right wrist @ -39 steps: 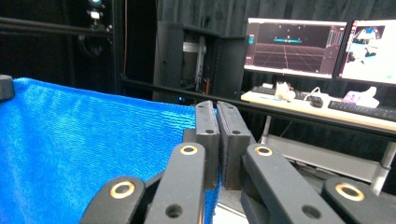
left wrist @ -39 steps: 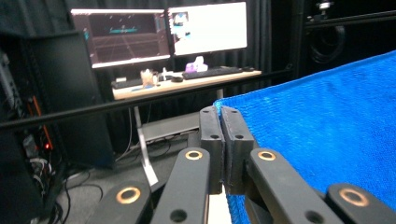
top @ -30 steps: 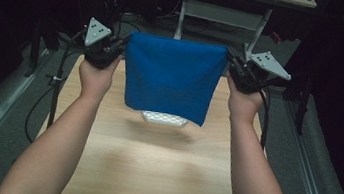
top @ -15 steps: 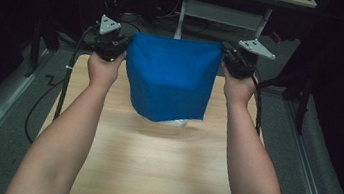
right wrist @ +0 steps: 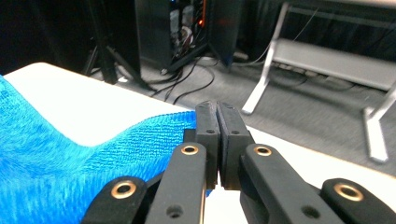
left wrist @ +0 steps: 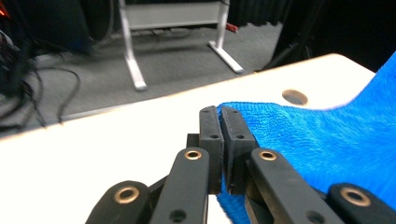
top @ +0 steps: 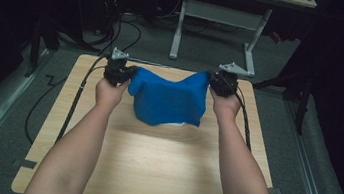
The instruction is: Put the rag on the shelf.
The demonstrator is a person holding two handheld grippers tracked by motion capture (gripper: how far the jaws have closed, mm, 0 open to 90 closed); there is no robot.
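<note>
In the high view, a blue cloth (top: 169, 101) is held stretched between the left gripper (top: 130, 75) and the right gripper (top: 212, 82), one upper corner in each. It sags in the middle, and its lower part is bunched on the far half of the wooden table (top: 151, 160). A pale patch shows under the cloth's near edge; what it is cannot be made out in the dim light. The step in hand is judged to be the laying of the cloth onto the table, with both corners not yet released.

In the left gripper view, the left gripper (left wrist: 219, 116) is seen with its jaws pressed together on a corner of the blue cloth (left wrist: 327, 140), which runs off to the right above the tabletop. The fabric looks like soft looped terry, thick and limp.

In the right gripper view, the right gripper (right wrist: 217, 112) is likewise clamped on the other corner, the blue cloth (right wrist: 70, 163) draping away to the left in a slack curve.

For the next move, both corners would need to be brought down level and evenly, so that the cloth is spread flat rather than folded onto itself.
</note>
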